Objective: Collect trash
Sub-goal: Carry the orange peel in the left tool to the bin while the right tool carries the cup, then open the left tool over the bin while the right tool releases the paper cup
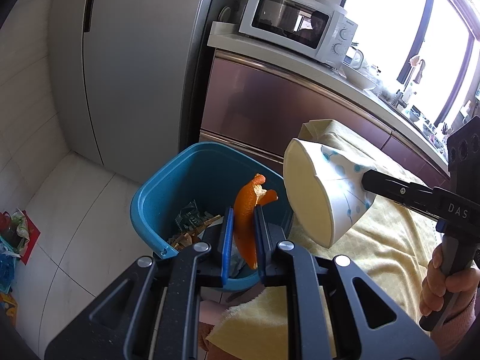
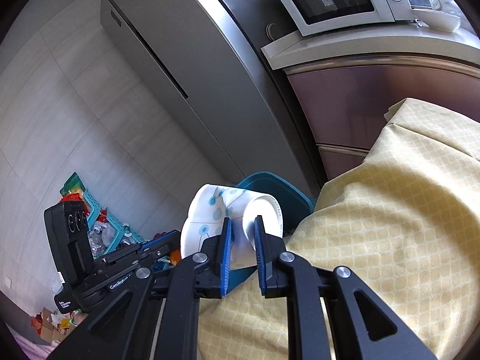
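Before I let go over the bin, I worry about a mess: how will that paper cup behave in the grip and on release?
The paper cup looks thin and light; its wall seems dented where the right gripper pinches it, so it probably crushes easily. It appears empty in the left wrist view, so little should spill. Released over the blue bin, it may tumble.

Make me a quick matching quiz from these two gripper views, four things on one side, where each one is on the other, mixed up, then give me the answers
Things:
1. orange peel
2. paper cup
3. blue bin
4. microwave

Places:
A. on the kitchen counter
B. on the floor beside the yellow-clothed table
C. pinched in the left gripper, above the bin
D. squeezed in the right gripper

Pairs: 1-C, 2-D, 3-B, 4-A
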